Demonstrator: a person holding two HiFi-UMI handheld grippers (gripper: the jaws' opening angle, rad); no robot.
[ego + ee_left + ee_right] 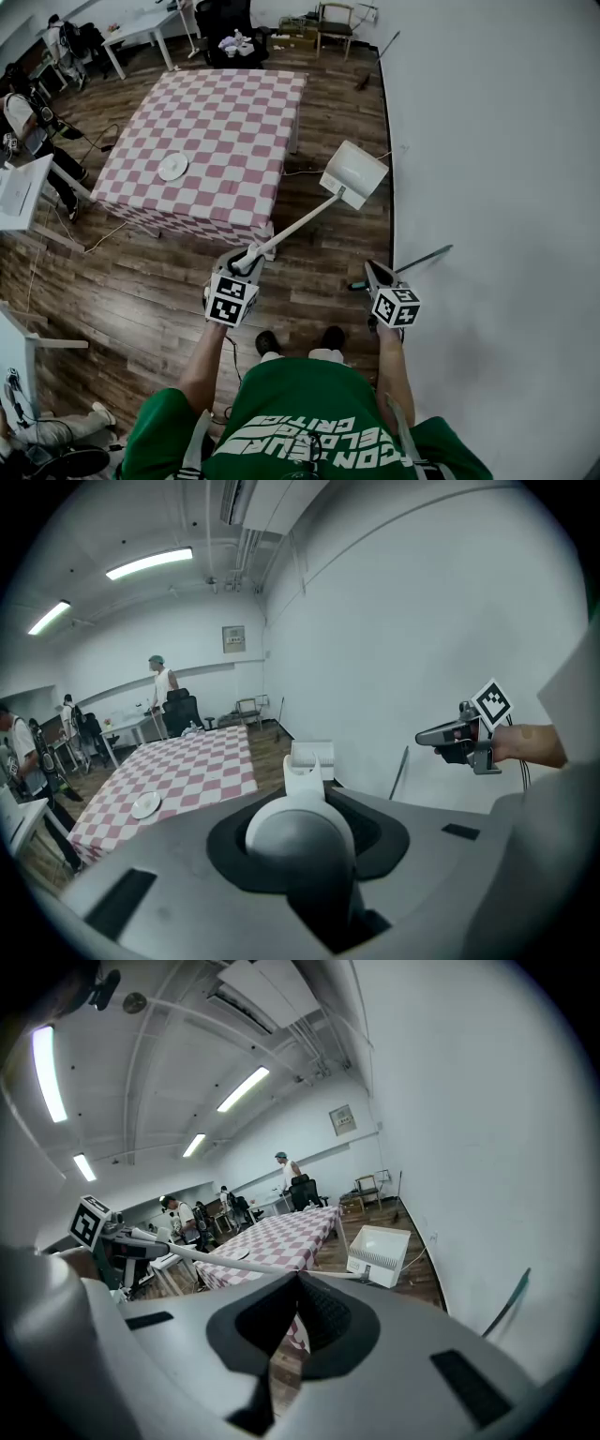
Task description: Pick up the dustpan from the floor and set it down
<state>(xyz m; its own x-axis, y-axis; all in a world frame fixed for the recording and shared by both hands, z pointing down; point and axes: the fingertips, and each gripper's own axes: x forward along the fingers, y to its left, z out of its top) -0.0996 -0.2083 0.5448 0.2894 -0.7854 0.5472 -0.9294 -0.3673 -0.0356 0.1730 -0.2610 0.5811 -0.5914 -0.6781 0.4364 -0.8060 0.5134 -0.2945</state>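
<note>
Dustpan (353, 172) was seen lifted clear of the floor (159, 281), held out on the far right, between the checkered counter (234, 112) and the white wall (506, 141). Its long white handle (298, 223) was clamped at the near end by the left claw (246, 265), the rounded grip end seated between the jaws. Right claw (373, 274) was closed on nothing and held apart from the handle, on the near right. Step judged: carry, then set down. The pan was hung far out from the grip, so swing was judged likely. Lowering was best done slowly, with the pan level and its base brought flat to the floor, and the clamp loosened only once the pan was rested. The counter corner and the thin dark rod (424, 257) at the right wall were to be cleared. Containers: the pan's tray was seen white and bare, no dirt made out. A white plate (172, 167) on the counter looked empty too.
</note>
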